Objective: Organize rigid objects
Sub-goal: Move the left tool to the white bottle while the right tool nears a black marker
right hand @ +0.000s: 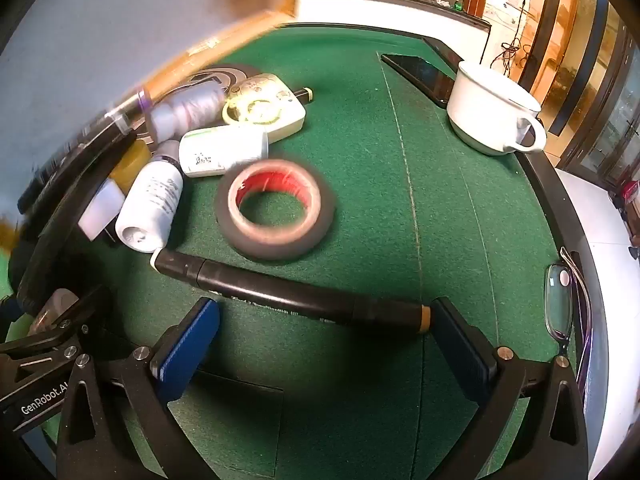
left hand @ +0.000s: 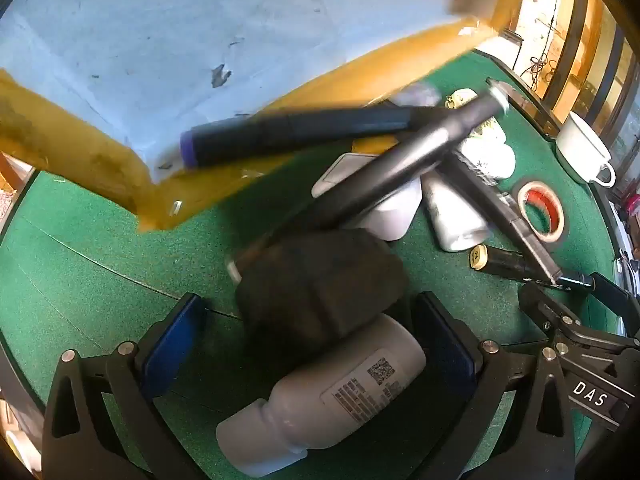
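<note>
Right tongs open; marker between, tape roll beyond.

Open green felt between tape roll and white cup; clutter of bottles crowding left.

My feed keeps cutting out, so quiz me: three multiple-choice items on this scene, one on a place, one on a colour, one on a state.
1. Where does the black marker lie in the right wrist view?
A. inside the mug
B. on the green felt, crosswise ahead of the right tool
C. on top of the tape roll

2. What colour is the inside of the tape roll?
A. red
B. blue
C. yellow

3. How does the right tool stand?
A. shut on the marker
B. shut on nothing
C. open, holding nothing

Answers: 1 B, the marker spans the felt in front of the fingertips; 2 A, the roll's inner wall shows red; 3 C, both blue pads stand wide apart.
</note>
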The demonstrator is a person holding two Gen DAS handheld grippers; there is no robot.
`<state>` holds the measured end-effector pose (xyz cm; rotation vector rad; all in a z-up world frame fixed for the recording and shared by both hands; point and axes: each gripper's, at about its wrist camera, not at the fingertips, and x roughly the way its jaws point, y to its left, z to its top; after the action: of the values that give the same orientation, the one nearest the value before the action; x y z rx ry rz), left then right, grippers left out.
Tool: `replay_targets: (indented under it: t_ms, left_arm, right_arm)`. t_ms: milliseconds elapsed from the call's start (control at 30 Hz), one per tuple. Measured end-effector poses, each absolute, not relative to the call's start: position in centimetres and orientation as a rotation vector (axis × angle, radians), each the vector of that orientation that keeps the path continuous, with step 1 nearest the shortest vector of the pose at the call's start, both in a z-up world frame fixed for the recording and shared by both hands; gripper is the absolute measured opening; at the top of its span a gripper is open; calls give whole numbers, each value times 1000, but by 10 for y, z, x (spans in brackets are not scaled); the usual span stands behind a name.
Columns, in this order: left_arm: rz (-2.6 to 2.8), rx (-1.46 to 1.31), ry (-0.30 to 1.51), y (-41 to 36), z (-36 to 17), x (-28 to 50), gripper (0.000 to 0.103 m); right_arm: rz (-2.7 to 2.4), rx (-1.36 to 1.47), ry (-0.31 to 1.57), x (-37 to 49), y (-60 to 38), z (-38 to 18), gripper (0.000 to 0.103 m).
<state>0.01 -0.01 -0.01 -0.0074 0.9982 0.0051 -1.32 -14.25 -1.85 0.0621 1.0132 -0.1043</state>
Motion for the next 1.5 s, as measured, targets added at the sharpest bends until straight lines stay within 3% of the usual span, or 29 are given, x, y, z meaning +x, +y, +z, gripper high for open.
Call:
replay_targets:
  t_ms: [1500]
  left_arm:
    - [5, -8, 997, 0, -2, 2, 103]
  right_arm:
    - [-44, 26, 1044, -9, -145, -20, 102]
